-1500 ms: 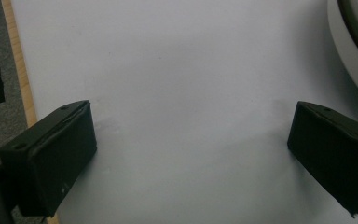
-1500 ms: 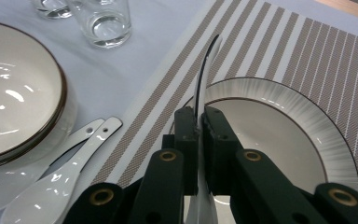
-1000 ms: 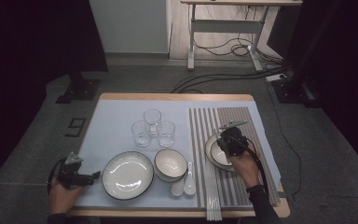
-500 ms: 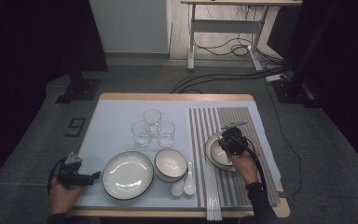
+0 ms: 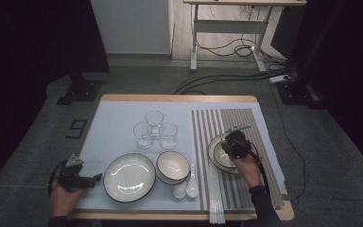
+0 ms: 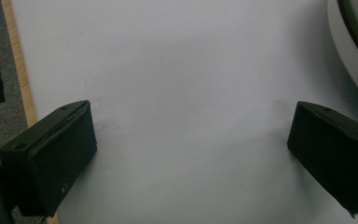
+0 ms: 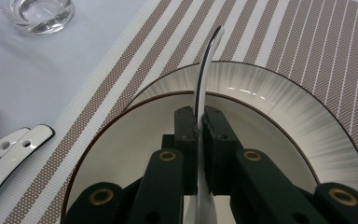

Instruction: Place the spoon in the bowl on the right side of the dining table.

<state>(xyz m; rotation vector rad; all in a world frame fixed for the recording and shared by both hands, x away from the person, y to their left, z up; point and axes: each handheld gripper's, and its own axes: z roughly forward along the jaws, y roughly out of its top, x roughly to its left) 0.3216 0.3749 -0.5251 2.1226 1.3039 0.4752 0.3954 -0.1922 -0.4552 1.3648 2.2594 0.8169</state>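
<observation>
While clamped edge-on in the right gripper (image 7: 199, 122), white spoon (image 7: 204, 70), thin, curved, over a ribbed plate (image 7: 279, 107), left gripper (image 6: 191, 140) wide.

In the right gripper view the spoon (image 7: 204, 70) is seen edge-on; its lower part is hidden btwn the pads of the right gripper (image 7: 198, 123), so can't tell its bowl from its handle. The bowl (image 7: 121, 140) under it is cut off at the bottom edge and partly covered by the gripper's arms. A glass (image 7: 32, 14) is cropped at the top edge; two white spoons (image 7: 9, 149) are cropped at the left.

Left gripper view: plate (image 6: 354, 42) cut off by the right edge, just a rim arc.

High view: right gripper (image 5: 235, 143) hides most of the bowl; what it holds is too small to make out.
</observation>
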